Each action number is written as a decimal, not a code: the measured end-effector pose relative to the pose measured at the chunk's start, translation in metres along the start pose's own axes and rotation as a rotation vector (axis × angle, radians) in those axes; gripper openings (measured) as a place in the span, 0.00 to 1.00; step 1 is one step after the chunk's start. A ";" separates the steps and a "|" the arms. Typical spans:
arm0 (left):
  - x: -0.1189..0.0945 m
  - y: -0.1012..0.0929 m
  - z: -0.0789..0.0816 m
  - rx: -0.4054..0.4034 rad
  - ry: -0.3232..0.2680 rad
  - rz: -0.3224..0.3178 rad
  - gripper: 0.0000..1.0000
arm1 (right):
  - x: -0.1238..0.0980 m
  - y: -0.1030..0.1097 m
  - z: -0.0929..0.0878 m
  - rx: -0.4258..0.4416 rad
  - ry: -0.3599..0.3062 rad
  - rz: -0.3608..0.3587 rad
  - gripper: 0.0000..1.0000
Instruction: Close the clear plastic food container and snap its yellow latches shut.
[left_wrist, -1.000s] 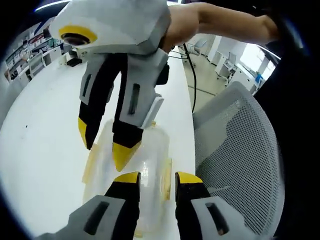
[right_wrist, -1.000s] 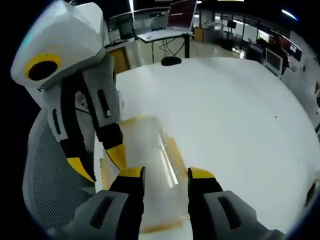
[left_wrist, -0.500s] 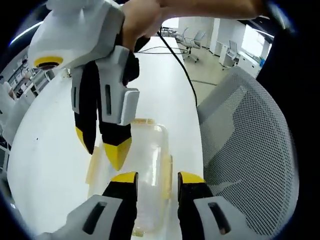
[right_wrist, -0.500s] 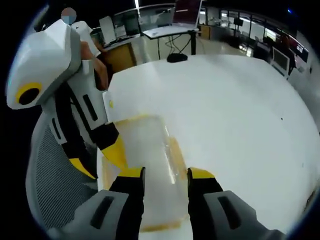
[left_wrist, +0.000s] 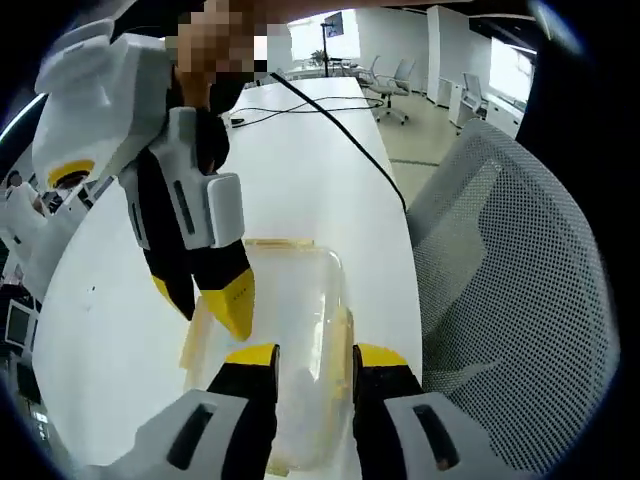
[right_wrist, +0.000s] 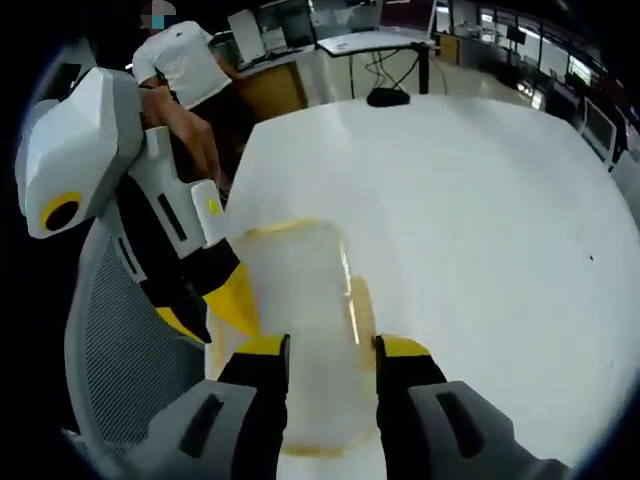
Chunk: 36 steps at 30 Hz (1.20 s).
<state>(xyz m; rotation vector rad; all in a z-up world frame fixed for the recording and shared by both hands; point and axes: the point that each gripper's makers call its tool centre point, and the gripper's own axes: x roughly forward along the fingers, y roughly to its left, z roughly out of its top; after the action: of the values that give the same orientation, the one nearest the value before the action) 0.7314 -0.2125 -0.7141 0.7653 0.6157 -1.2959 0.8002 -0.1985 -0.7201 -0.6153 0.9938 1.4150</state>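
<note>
both grippers poised over the container, latches not yet pressed

left gripper (left_wrist: 312, 352) and right gripper (right_wrist: 329, 345), jaws narrowly parted and empty, hover over the clear container (left_wrist: 285, 330) near the white table (right_wrist: 480, 230) edge; next, i judge, press a yellow latch (right_wrist: 361, 310) down until it snaps.

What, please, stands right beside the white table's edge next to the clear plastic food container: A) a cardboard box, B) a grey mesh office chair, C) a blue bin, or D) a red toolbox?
B: a grey mesh office chair backs against the white table right beside the clear plastic food container.
</note>
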 end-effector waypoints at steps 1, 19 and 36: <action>0.000 0.000 0.000 0.004 -0.002 0.006 0.22 | 0.000 0.000 0.000 -0.007 0.008 0.006 0.31; 0.004 0.002 0.000 0.074 -0.012 0.037 0.24 | 0.010 0.007 0.002 -0.053 0.092 0.128 0.39; 0.001 0.009 -0.004 0.075 -0.001 0.066 0.19 | 0.016 0.010 -0.005 -0.030 0.137 0.159 0.34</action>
<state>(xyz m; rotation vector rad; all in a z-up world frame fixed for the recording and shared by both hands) 0.7409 -0.2090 -0.7157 0.8400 0.5395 -1.2646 0.7871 -0.1935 -0.7344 -0.6746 1.1520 1.5456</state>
